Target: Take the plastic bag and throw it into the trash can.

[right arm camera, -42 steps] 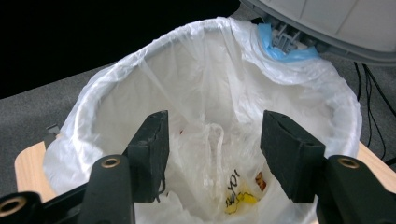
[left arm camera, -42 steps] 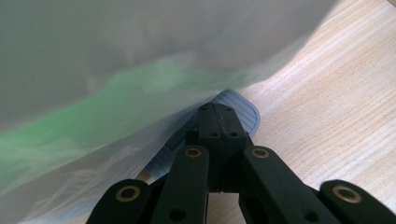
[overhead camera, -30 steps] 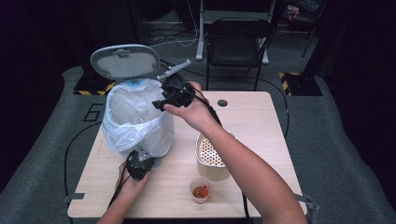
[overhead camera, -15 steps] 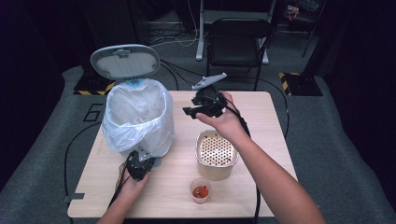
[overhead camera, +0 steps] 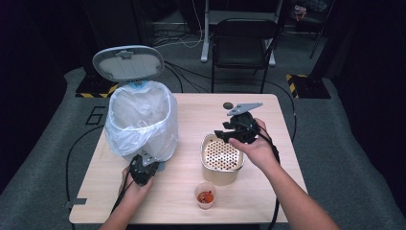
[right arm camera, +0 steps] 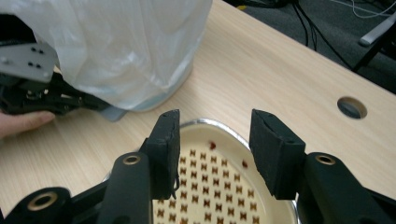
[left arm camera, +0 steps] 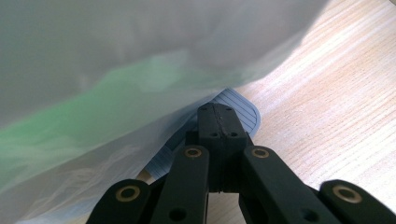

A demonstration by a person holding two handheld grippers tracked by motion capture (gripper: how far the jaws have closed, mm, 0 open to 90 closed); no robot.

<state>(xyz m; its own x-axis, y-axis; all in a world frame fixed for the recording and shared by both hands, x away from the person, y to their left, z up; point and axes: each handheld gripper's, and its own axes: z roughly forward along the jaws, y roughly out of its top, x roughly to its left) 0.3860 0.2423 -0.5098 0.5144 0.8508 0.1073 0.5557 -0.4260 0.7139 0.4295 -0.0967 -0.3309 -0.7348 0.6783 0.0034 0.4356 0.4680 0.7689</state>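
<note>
Moved: right gripper (overhead camera: 225, 135) from bin (overhead camera: 141, 120) down to strainer (overhead camera: 221, 158) | jaws apart, closing, nothing between | left gripper (left arm camera: 219, 122) shut, pressing bin's pedal (left arm camera: 243, 112) | next: straddle rim squarely.

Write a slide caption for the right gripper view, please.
Open right gripper above the perforated strainer pot, beside the bag-lined bin.

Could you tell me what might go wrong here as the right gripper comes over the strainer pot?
1. The right gripper, jaws open with nothing between them, hangs over the strainer pot's far rim; a misjudged grab could tip it.
2. The small cup of red bits stands just in front of the pot and could get knocked.
</note>
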